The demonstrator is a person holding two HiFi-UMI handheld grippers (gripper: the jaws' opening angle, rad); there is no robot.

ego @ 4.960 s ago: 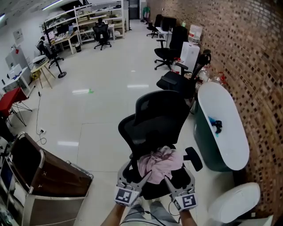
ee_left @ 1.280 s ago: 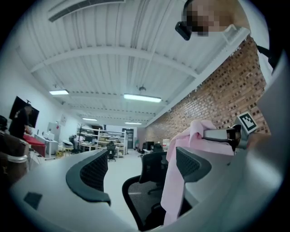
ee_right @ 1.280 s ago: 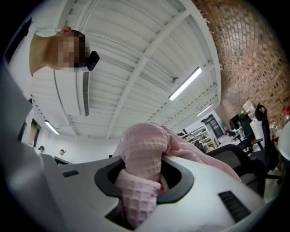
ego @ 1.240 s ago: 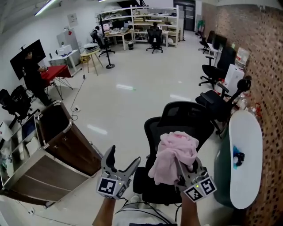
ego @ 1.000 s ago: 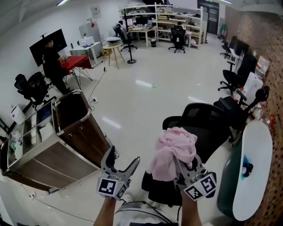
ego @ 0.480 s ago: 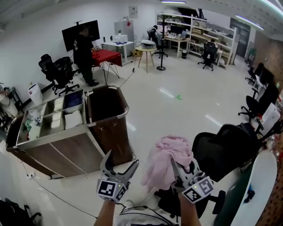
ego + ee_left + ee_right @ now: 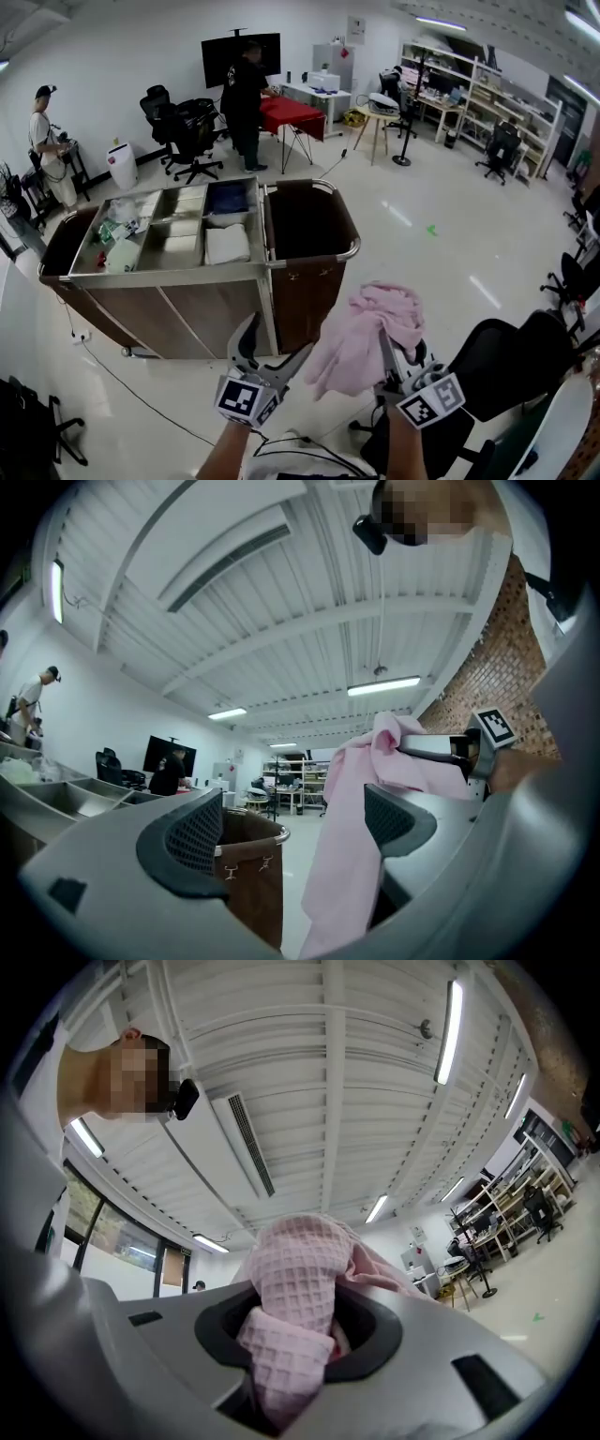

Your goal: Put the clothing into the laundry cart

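Observation:
A pink waffle-knit garment [image 7: 366, 333] hangs bunched from my right gripper [image 7: 387, 349], whose jaws are shut on its top fold. In the right gripper view the cloth [image 7: 295, 1288] fills the gap between the jaws of the right gripper [image 7: 295, 1335]. My left gripper [image 7: 272, 345] is held beside it, open and empty. The laundry cart's brown bag bin [image 7: 309, 225] stands just beyond both grippers with its mouth open. In the left gripper view, the left gripper [image 7: 295, 832] looks past the bin [image 7: 248, 874] and the hanging garment [image 7: 361, 836].
The cart's left part is a steel top with several compartments [image 7: 169, 230] holding folded items. A black office chair [image 7: 506, 366] is at lower right. One person [image 7: 47, 141] stands far left, another [image 7: 246, 94] by a red table [image 7: 295, 111]. A cable [image 7: 122, 384] lies on the floor.
The view has swung left: the laundry cart has come from the left side to straight ahead, and the black chair has slid to the lower right. The garment stays gripped.

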